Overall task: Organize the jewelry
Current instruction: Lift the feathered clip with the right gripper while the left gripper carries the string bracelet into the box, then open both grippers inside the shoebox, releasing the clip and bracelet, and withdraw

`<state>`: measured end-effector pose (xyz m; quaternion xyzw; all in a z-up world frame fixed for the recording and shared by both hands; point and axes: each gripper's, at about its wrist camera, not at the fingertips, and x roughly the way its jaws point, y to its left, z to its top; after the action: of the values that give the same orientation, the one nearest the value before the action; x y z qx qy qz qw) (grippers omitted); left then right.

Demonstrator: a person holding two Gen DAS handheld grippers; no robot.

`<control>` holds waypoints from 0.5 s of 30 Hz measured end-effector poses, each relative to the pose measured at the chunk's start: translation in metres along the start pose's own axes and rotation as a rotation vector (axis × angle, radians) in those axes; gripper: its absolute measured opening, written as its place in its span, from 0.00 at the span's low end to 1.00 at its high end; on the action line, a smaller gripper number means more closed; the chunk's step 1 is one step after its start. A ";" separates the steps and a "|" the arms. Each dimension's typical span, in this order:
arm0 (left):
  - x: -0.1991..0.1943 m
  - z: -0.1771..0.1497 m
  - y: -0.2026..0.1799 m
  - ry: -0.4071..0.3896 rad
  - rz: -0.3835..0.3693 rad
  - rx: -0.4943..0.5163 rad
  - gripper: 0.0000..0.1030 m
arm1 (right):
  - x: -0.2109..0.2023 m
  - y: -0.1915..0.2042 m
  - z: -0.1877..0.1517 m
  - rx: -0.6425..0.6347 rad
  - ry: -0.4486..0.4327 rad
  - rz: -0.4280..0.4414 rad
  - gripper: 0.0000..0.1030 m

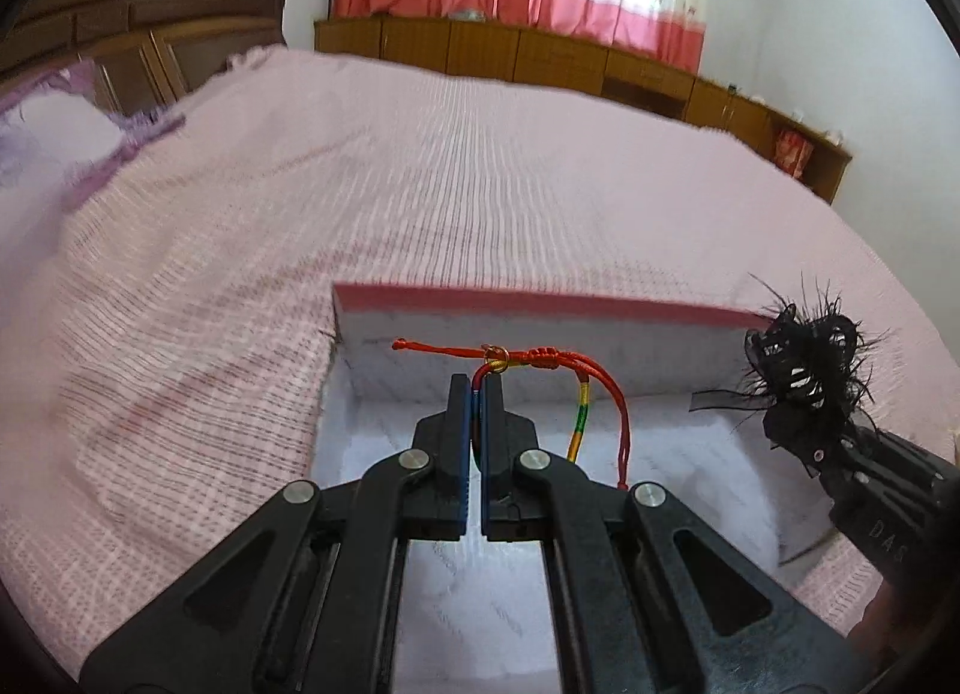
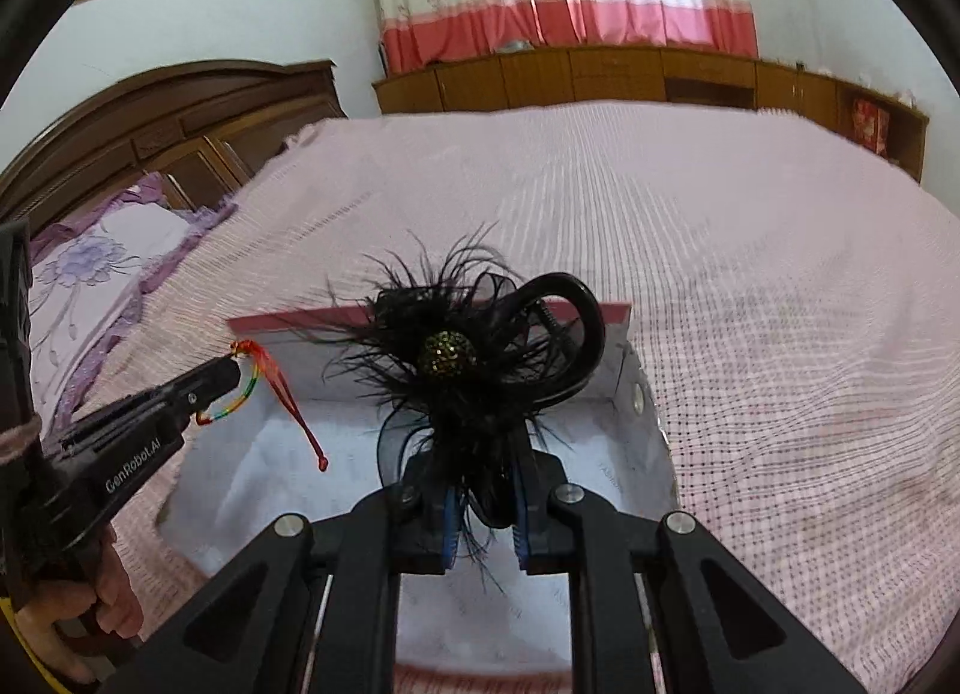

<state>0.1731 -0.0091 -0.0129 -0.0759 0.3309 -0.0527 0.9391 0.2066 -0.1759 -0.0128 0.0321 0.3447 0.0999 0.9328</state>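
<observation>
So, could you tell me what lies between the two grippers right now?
Only the box's white interior, in the right wrist view; left gripper and right gripper hover apart.

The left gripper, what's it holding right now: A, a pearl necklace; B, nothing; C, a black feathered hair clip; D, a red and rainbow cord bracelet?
D: the left gripper is shut on the red and rainbow cord bracelet above the open box, while the right gripper holds the black feathered hair clip.

A red braided cord bracelet with a rainbow section [image 1: 543, 361] hangs above the open white, pink-rimmed cardboard box [image 1: 540, 307]; at its 3 o'clock, a black feathered hair clip with a beaded centre [image 2: 450, 358] is held aloft.
</observation>
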 end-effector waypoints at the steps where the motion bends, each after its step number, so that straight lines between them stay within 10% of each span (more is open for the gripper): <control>1: 0.008 -0.001 0.001 0.021 -0.001 -0.004 0.00 | 0.008 -0.002 0.001 0.005 0.016 -0.005 0.15; 15: 0.043 -0.016 -0.005 0.177 0.036 0.022 0.00 | 0.070 -0.016 -0.005 0.055 0.185 -0.055 0.18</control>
<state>0.1959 -0.0218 -0.0509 -0.0547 0.4131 -0.0460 0.9079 0.2580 -0.1766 -0.0633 0.0386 0.4327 0.0672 0.8982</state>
